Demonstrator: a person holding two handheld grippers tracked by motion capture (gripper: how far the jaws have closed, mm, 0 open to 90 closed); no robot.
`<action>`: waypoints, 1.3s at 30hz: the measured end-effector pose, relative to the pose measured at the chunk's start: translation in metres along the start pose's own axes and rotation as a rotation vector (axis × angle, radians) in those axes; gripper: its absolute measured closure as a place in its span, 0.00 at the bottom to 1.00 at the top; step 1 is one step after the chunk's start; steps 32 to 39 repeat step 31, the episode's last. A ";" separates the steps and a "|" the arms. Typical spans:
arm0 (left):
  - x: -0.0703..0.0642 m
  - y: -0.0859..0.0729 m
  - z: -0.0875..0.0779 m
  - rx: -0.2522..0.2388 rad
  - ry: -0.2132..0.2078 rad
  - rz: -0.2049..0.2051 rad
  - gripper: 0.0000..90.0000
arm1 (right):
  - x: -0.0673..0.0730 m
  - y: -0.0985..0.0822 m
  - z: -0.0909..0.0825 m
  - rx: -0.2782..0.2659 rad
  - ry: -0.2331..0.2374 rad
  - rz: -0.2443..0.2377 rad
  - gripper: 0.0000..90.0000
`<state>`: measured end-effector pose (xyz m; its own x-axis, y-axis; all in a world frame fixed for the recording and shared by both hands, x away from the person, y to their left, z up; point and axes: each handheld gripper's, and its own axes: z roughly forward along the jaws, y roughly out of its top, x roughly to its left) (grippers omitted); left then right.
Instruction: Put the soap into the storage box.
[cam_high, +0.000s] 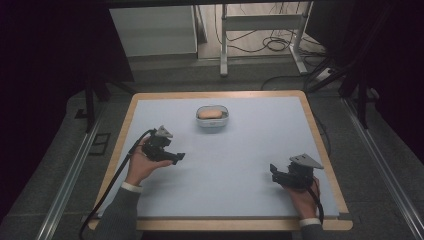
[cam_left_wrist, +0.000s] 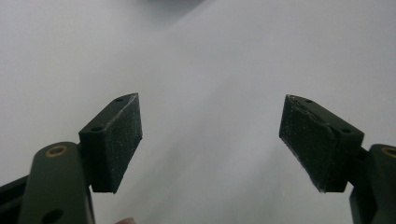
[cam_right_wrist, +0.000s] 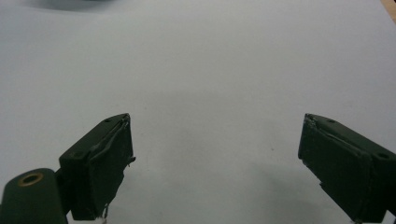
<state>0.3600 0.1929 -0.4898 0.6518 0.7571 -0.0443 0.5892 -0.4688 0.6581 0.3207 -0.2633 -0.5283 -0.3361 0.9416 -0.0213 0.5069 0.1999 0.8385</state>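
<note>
A small white dish (cam_high: 212, 123) with a tan, bun-like lump (cam_high: 211, 112) in it stands on the pale mat toward the far middle. My left gripper (cam_high: 179, 157) is at the left of the mat, in front of and to the left of the dish, pointing right. In the left gripper view its gripper (cam_left_wrist: 210, 135) is open, with only bare mat between the pads (cam_left_wrist: 116, 140). My right gripper (cam_high: 273, 172) sits low near the front right, pointing left. In the right gripper view that gripper (cam_right_wrist: 217, 158) stands open and holds nothing.
The pale blue mat (cam_high: 225, 165) lies on a wooden table (cam_high: 120, 132) with raised edges. Cables trail from both grippers toward the front edge. Beyond the table are dark floor, a white desk frame (cam_high: 260, 35) and loose cables.
</note>
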 end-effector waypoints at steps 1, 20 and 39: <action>0.000 -0.004 -0.001 -0.003 -0.002 -0.006 0.24 | 0.000 0.000 0.000 0.000 0.000 0.000 0.11; 0.004 -0.050 -0.002 0.007 0.016 -0.084 0.23 | 0.001 0.000 0.001 0.001 -0.004 -0.008 0.11; 0.001 -0.054 -0.002 0.012 0.004 -0.090 0.21 | -0.001 0.001 0.002 0.017 0.010 -0.001 0.11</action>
